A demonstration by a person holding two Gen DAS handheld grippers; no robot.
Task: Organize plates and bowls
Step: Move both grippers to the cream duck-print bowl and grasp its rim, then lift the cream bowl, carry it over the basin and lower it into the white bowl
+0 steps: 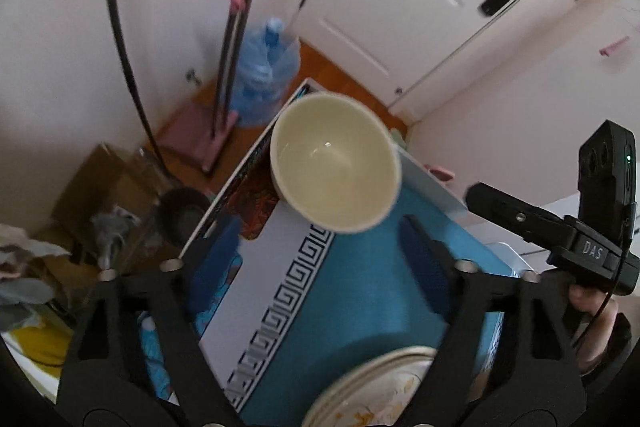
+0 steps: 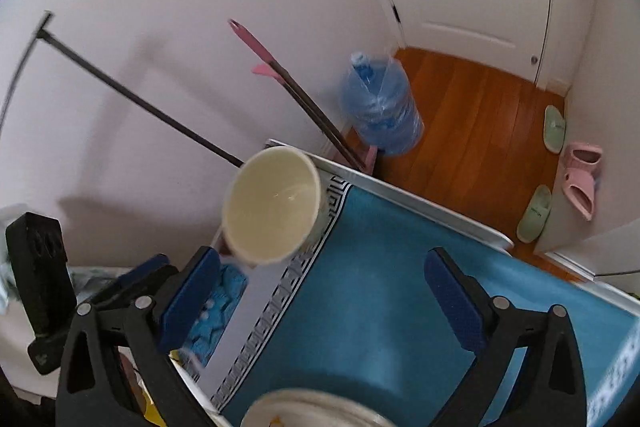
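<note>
cream bowl (image 1: pixel 335 163) on blue mat (image 1: pixel 360 291) beyond open left gripper (image 1: pixel 326 255); stained plates (image 1: pixel 376 387) near.

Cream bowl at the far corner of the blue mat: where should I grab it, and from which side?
Pinch the rim of the cream bowl from above, one finger inside, one outside. It sits upright and empty, seemingly too wide to straddle. The left gripper, jaws apart, looks nearest, so take the near rim.
</note>
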